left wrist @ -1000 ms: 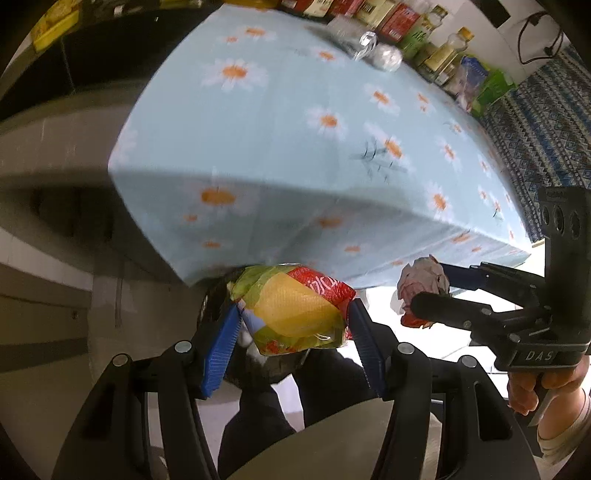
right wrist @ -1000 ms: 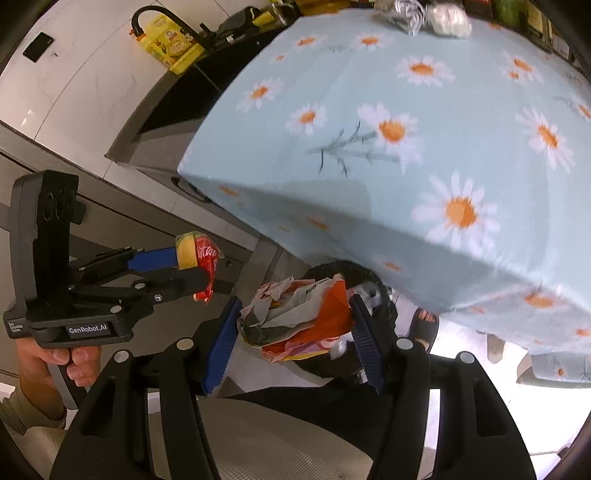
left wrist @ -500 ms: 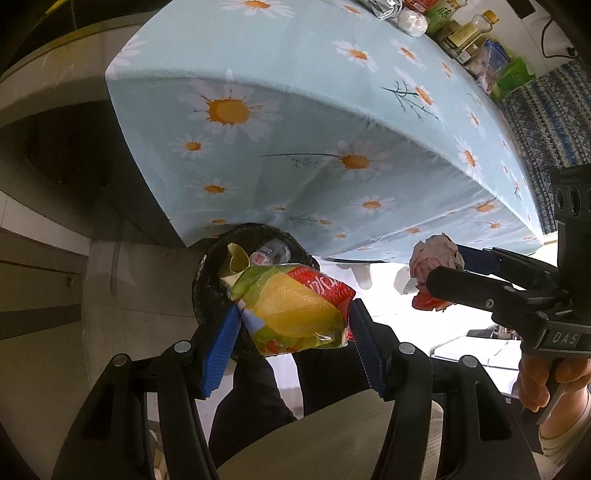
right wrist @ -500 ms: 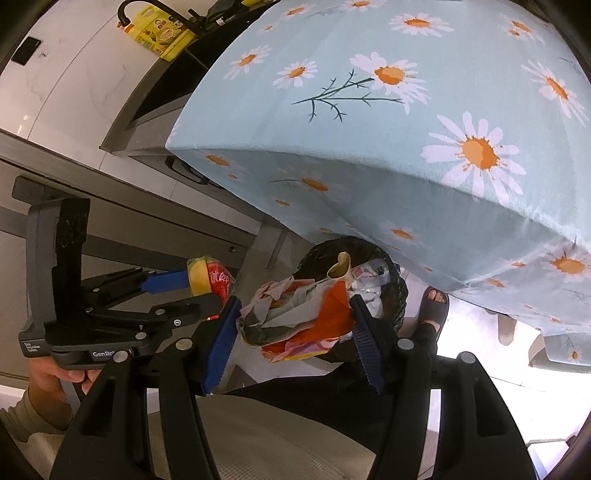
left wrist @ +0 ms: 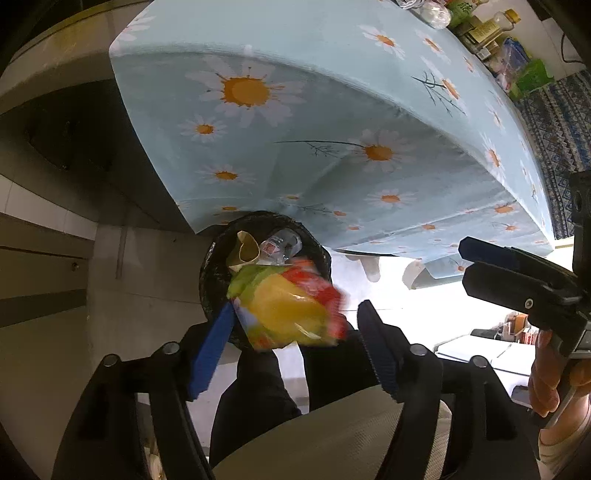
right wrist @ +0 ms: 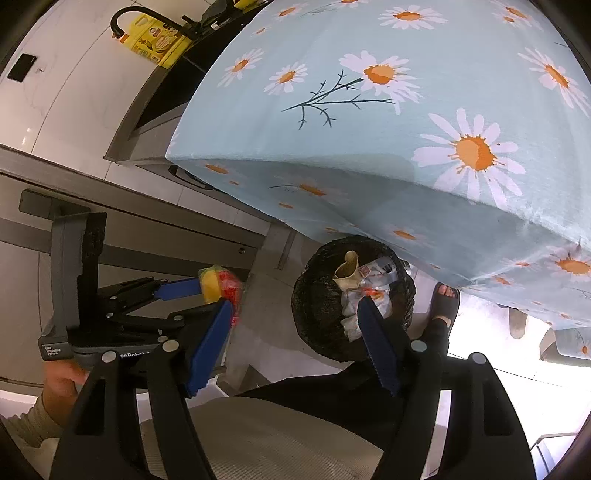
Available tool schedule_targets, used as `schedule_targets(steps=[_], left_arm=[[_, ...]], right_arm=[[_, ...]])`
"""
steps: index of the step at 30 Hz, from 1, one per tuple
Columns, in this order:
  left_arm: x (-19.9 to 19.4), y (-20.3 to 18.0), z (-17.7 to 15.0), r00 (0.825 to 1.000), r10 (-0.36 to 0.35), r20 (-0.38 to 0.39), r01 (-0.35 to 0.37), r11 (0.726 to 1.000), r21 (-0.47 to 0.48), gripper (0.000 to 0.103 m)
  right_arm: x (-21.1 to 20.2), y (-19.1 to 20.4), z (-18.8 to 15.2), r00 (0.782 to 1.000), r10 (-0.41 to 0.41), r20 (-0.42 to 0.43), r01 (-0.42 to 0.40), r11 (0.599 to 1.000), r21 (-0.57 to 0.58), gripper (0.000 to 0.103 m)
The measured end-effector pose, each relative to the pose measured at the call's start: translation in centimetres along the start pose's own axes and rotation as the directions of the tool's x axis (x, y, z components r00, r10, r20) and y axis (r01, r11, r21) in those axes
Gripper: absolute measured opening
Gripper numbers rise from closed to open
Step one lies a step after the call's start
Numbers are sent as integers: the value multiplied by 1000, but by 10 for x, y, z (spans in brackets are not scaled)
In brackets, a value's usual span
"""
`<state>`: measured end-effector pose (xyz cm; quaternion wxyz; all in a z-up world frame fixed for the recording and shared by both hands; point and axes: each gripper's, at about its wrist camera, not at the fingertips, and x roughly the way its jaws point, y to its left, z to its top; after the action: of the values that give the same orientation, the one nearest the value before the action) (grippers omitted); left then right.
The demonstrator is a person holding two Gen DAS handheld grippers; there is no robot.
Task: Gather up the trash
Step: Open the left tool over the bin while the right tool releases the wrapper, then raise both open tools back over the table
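A black-lined trash bin (left wrist: pixel 214 273) stands on the floor under the table edge, with a paper cup and wrappers inside; it also shows in the right wrist view (right wrist: pixel 314 306). My left gripper (left wrist: pixel 291 343) has its jaws spread, and the yellow, red and green snack wrapper (left wrist: pixel 284 306) sits blurred between them, above the bin, touching only the left finger. The wrapper also shows in the right wrist view (right wrist: pixel 218 286). My right gripper (right wrist: pixel 291 343) is open and empty above the bin; crumpled paper trash (right wrist: pixel 364 301) lies in the bin below it.
The table with the blue daisy cloth (left wrist: pixel 332 110) overhangs the bin. Bottles and packets (left wrist: pixel 491 33) stand at its far edge. Grey cabinets (right wrist: pixel 129 225) are on the left. The person's legs (left wrist: pixel 258 391) and a sandalled foot (right wrist: pixel 443 299) are close to the bin.
Both grippers opened. The crumpled paper left the right gripper and lies in the bin. The snack wrapper is slipping loose from the left gripper over the bin.
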<state>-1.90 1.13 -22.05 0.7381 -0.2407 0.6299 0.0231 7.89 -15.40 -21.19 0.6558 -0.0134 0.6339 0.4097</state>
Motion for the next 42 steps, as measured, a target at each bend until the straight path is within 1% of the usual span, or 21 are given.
schedule_targets(steps=[3, 14, 26, 33, 39, 42], left_arm=[[0, 0, 2, 1000, 1, -3, -1, 1000, 1, 72], [-3, 1, 5, 1000, -5, 4, 5, 1000, -7, 72], [-27, -3, 12, 998, -34, 55, 34, 999, 13, 72], [-51, -13, 27, 993, -45, 111, 41, 999, 32, 72], [-68, -28, 50, 985, -53, 163, 45, 998, 52, 72], [-74, -31, 64, 980, -54, 192, 47, 998, 38, 72]], right_arm=[[0, -1, -1, 1000, 0, 2, 0, 1000, 7, 70], [-3, 2, 3, 1000, -8, 12, 8, 1000, -5, 70], [-19, 8, 12, 999, -26, 44, 28, 999, -29, 70], [-45, 4, 29, 994, -47, 102, 51, 998, -37, 70], [-72, -12, 54, 984, -82, 156, 89, 995, -42, 70], [-82, -21, 68, 980, -95, 176, 104, 994, -43, 70]])
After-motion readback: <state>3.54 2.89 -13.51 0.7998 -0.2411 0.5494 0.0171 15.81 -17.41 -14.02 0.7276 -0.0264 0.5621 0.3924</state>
